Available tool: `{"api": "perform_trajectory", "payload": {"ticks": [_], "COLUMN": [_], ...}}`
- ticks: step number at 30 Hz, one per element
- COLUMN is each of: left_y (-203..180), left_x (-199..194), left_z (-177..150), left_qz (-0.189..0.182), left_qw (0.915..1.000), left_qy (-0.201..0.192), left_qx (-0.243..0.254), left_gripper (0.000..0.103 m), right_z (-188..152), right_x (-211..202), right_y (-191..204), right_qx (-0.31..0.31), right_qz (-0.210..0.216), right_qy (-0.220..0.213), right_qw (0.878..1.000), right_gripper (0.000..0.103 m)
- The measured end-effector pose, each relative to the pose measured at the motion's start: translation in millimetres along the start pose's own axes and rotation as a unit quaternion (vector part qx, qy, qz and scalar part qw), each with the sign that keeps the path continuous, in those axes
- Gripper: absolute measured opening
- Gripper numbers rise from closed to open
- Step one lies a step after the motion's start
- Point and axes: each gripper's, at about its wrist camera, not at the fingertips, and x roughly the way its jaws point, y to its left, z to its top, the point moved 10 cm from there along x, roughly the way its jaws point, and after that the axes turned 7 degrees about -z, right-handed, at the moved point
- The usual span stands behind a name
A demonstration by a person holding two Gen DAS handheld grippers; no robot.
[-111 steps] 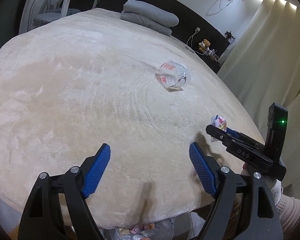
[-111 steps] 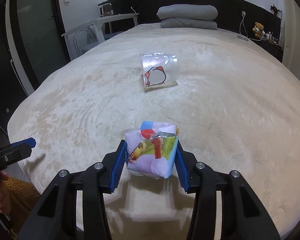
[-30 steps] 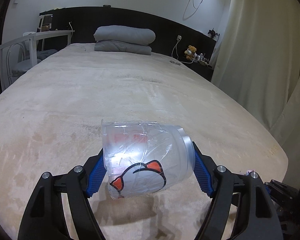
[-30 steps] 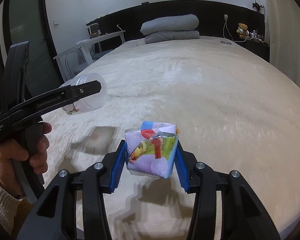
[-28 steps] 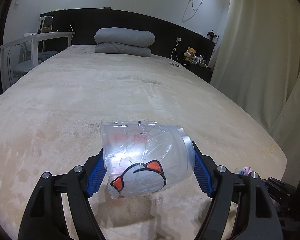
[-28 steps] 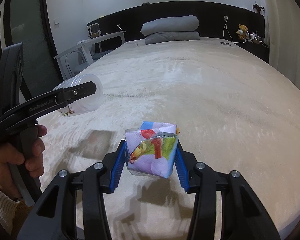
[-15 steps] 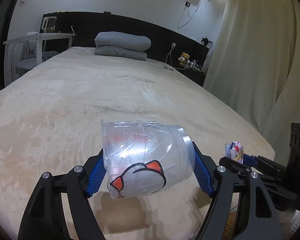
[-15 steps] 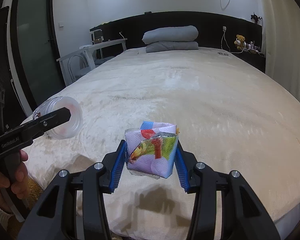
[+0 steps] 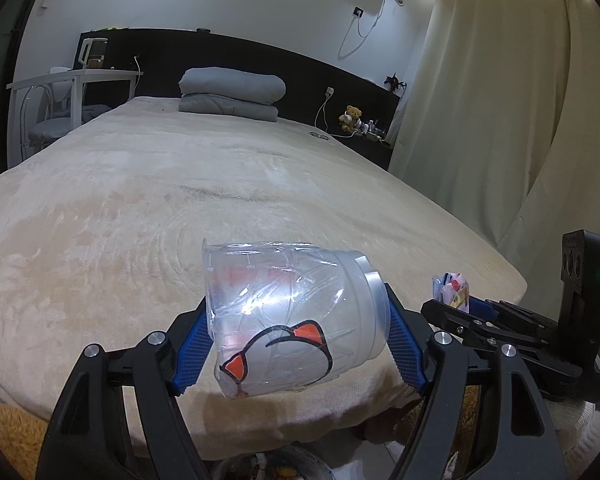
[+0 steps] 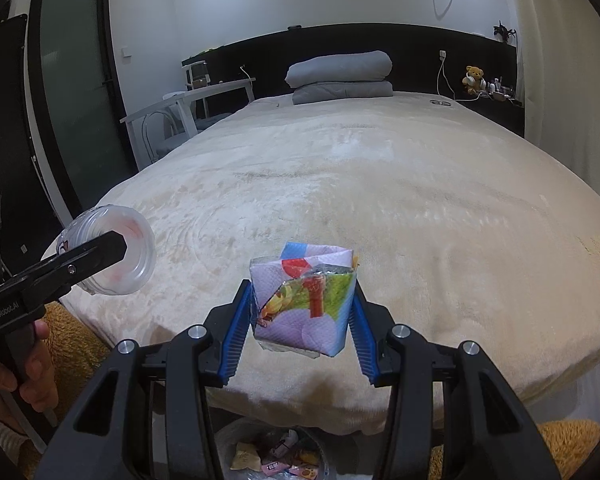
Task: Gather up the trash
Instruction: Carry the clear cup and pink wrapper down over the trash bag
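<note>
My left gripper [image 9: 296, 344] is shut on a clear plastic cup [image 9: 288, 312] with a red-and-black cat face, held on its side above the bed's foot edge. The cup also shows in the right wrist view [image 10: 112, 256]. My right gripper [image 10: 302, 320] is shut on a colourful crumpled wrapper [image 10: 304, 304], held past the bed's edge. The wrapper also shows in the left wrist view [image 9: 452, 290]. A trash bin [image 10: 276, 456] with several wrappers inside sits on the floor below both grippers; it also shows in the left wrist view [image 9: 272, 466].
The beige bed [image 9: 180, 200] fills the view, with a folded grey duvet [image 9: 230, 94] at its head. A white table and chair [image 9: 60, 100] stand at the left, curtains [image 9: 500, 120] at the right. A brown rug [image 10: 72, 344] lies by the bed.
Both grippers have pulled back from over the bed to its foot edge, each still holding its item. The trash bin has come into view below them.
</note>
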Motion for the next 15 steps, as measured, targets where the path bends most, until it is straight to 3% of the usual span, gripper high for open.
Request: {"api": "perform_trajectory", "payload": {"ticks": [15], "left_y": [-18.1], "left_x": [-31.1], "left_z": [-35.8], "left_qz": [0.003], "left_qw": [0.9998], "left_qy": [0.019], "left_qx": [0.01], "left_gripper": [0.075], "right_z": [-26.6], "right_x": [-39.3], "right_y": [6.4], "right_qx": [0.034], "right_qz": [0.026], "right_qy": [0.007], "right_qw": [0.999], "right_gripper": [0.047]}}
